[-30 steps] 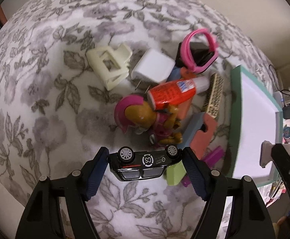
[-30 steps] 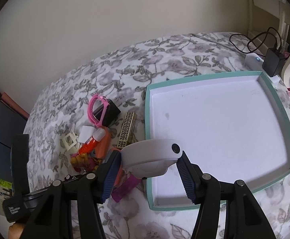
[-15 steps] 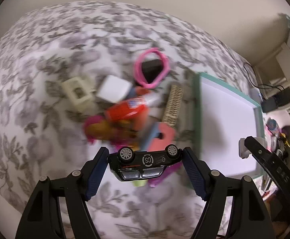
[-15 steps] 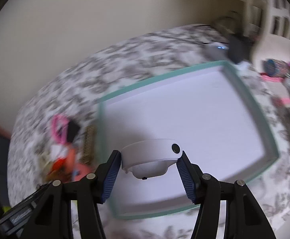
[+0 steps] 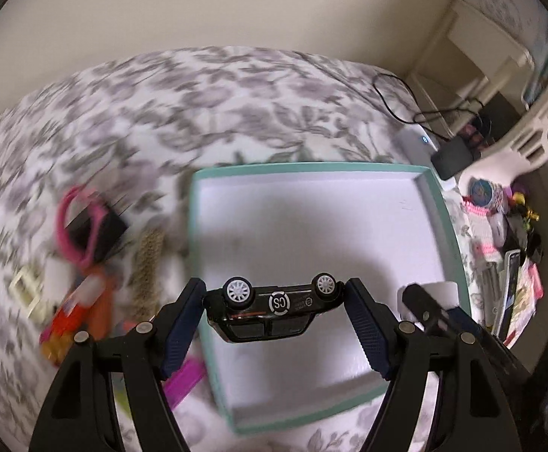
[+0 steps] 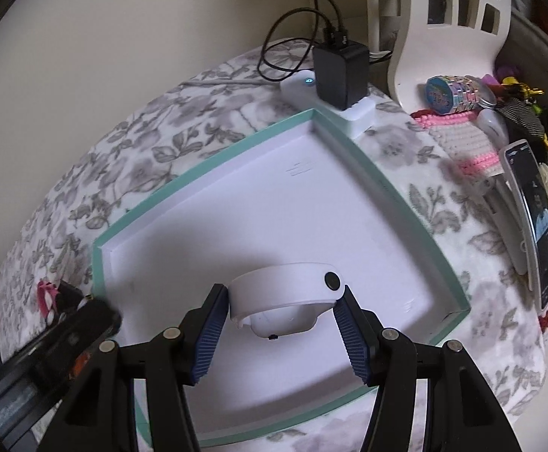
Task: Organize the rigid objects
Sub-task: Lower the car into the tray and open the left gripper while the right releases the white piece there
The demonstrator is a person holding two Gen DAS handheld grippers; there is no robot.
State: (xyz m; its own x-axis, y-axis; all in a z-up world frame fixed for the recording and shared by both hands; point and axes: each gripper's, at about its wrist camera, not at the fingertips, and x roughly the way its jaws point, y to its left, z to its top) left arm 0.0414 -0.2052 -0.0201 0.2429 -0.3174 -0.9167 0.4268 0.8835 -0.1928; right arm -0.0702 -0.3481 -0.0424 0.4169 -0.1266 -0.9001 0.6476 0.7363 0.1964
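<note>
Left tongs (image 5: 276,301) pinch the toy car (image 5: 274,310) upside down; right tongs (image 6: 281,312) pinch the white dome (image 6: 285,301). Both hang over the tray (image 6: 406,203) on the bed. Lower each close to the floor, well apart, then release gently.

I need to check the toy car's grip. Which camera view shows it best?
The left wrist view: the black toy car sits wheels-up, clamped end to end in the left gripper, above the teal tray. The right wrist view does not show the car, only the left gripper's body at its lower left.
</note>
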